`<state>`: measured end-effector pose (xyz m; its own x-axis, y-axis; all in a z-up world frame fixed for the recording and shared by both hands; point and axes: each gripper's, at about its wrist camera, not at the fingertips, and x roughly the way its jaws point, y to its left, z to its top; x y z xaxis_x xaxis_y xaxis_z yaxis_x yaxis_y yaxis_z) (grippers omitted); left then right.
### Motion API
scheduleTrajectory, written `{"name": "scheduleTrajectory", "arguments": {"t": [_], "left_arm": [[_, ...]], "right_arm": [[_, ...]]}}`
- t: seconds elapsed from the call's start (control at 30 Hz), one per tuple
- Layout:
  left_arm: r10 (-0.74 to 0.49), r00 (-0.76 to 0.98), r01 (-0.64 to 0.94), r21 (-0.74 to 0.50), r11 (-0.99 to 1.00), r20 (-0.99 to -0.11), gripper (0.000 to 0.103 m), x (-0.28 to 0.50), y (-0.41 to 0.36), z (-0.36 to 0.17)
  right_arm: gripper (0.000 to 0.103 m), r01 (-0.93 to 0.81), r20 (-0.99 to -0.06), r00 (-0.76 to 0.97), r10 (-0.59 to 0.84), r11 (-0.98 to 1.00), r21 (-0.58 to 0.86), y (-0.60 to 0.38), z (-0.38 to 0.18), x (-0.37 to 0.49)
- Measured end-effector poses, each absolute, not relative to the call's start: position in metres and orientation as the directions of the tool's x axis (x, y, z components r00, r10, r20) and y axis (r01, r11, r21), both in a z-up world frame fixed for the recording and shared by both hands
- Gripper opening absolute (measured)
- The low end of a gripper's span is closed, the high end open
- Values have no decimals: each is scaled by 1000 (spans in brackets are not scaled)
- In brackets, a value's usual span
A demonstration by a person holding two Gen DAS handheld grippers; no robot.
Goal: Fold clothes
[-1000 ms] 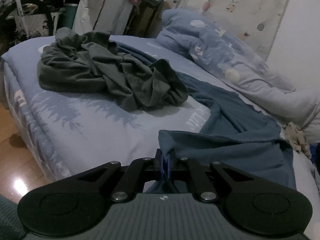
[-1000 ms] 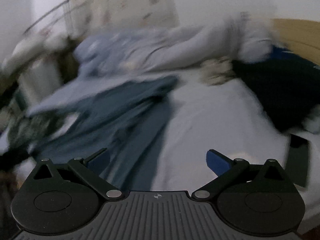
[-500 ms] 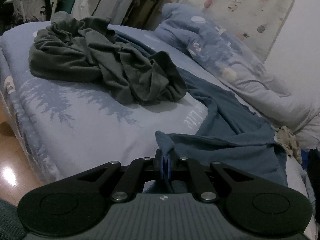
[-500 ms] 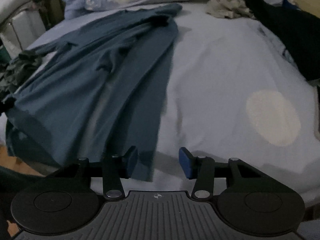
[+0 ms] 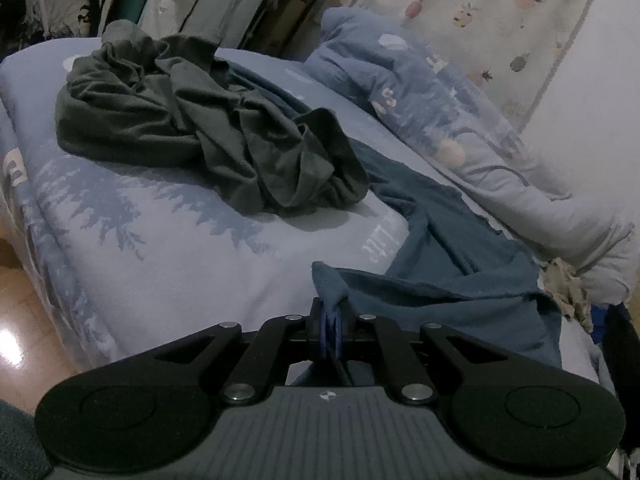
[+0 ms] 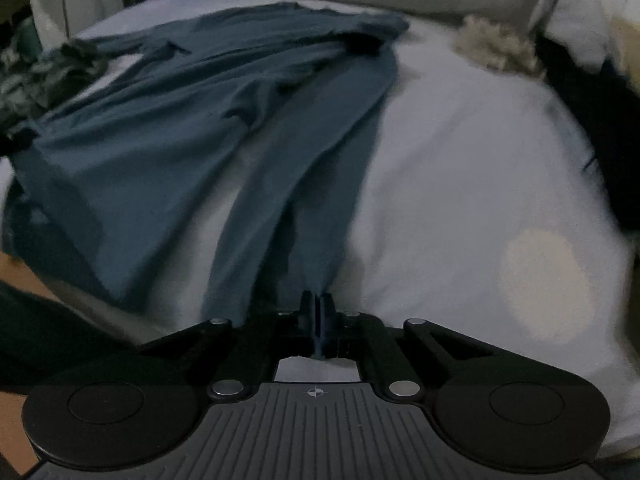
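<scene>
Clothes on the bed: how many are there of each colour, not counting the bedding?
Blue: 1, the blue garment spread on the sheet, pinched at two edges by the left tool and the right tool.
Dark green-grey: 1, the crumpled grey garment.
Black: 1, the black garment, partly out of view.
Beige: 1, the small beige cloth.
Total: 4

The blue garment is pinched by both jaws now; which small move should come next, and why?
Probably lift both ends together and draw them apart. The left gripper and right gripper each pinch an edge of the blue garment, which lies wrinkled on the bed.
</scene>
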<state>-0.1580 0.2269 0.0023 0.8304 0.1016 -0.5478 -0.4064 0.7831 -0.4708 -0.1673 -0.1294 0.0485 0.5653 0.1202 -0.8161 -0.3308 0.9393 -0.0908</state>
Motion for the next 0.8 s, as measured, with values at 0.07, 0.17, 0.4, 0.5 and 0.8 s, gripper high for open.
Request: {"name": "scheduleTrajectory", "arguments": {"t": [0.07, 0.17, 0.4, 0.5, 0.8], "left_arm": [[102, 835, -398, -466, 790, -540, 6, -158, 225, 5], [97, 848, -371, -453, 811, -521, 6, -157, 219, 11], [3, 900, -204, -414, 887, -436, 6, -157, 184, 39], [-109, 910, -77, -422, 903, -401, 6, -159, 159, 56], [-539, 742, 408, -369, 835, -399, 6, -158, 14, 98]], "right_arm": [[2, -313, -801, 594, 72, 938, -148, -148, 64, -159], [2, -264, -768, 641, -8, 937, -230, -181, 93, -149], [2, -151, -685, 704, -189, 902, -405, -262, 152, -123], [2, -108, -654, 711, -257, 880, -463, -292, 168, -112], [2, -61, -581, 716, -388, 794, -605, -357, 199, -87]]}}
